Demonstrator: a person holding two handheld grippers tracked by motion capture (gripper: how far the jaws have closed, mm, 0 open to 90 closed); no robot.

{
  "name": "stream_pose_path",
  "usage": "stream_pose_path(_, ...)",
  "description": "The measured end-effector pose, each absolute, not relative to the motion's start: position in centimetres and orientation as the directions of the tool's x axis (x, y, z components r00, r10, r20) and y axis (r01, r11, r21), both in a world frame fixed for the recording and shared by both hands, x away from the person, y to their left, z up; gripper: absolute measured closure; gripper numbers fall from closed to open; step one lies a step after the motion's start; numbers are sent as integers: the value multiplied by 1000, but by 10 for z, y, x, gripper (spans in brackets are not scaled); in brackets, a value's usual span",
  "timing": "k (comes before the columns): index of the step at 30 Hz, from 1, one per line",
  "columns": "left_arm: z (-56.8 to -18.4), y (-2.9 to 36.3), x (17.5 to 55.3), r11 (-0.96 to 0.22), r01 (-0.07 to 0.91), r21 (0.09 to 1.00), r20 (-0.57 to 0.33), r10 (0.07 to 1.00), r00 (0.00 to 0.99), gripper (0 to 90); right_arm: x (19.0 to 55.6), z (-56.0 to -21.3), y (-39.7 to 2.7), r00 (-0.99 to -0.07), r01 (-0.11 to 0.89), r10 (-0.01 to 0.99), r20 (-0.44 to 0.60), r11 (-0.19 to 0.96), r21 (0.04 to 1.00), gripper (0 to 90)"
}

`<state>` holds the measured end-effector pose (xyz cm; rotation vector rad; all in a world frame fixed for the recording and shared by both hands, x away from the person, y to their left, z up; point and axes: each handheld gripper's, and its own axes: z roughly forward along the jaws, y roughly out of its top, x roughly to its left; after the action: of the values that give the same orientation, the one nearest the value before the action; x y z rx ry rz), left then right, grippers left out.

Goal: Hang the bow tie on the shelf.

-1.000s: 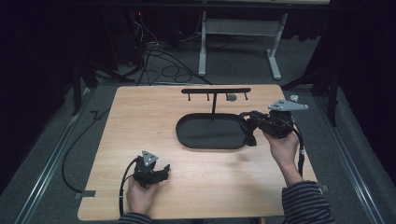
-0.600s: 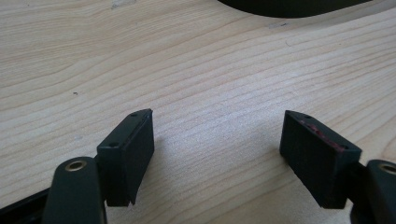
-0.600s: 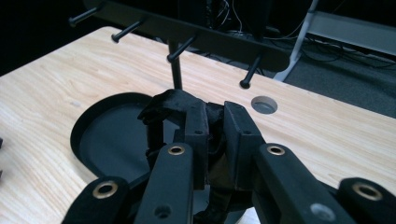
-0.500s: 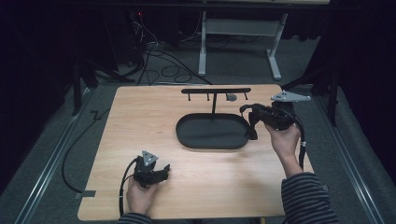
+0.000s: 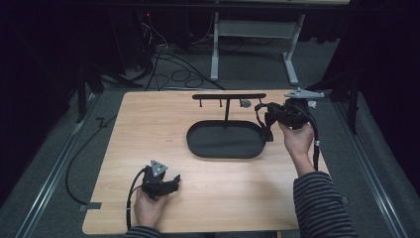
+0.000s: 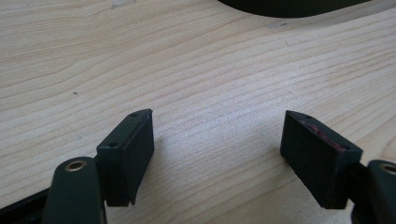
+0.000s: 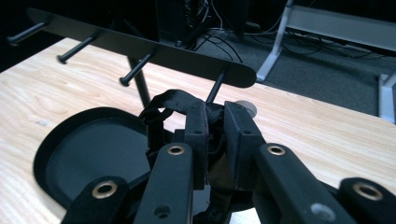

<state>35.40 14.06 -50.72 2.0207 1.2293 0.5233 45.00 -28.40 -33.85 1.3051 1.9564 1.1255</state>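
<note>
A black stand has an oval tray base (image 5: 225,144) and a post carrying a horizontal bar (image 5: 229,96) with several pegs. My right gripper (image 5: 266,117) is at the bar's right end, shut on a black fabric strap (image 5: 268,133) that loops and hangs over the tray's right rim. In the right gripper view the jaws (image 7: 215,126) pinch the strap (image 7: 163,105) just below the bar's rightmost peg (image 7: 215,88). My left gripper (image 5: 174,182) rests near the table's front left, open, with bare wood between its jaws (image 6: 219,154).
A small grey disc (image 5: 244,103) lies on the wooden table (image 5: 148,129) behind the tray, under the bar's right end. Cables and a white desk frame (image 5: 257,34) stand on the floor beyond the table's far edge.
My right gripper has carried the strap away from the person and slightly up, from the tray's right rim to the right end of the bar. The left gripper has stayed put.
</note>
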Motion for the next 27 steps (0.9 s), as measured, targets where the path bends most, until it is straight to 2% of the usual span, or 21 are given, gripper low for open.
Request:
stream_pose_path(19, -507, 141, 354, -302, 599, 741, -18, 883, 468, 262, 477, -347, -285, -324, 521, 945, 45, 139, 842, 814)
stream_pose_path(27, -507, 141, 354, -302, 599, 741, -18, 883, 468, 261, 482, -354, -283, -302, 535, 950, 74, 105, 838, 767)
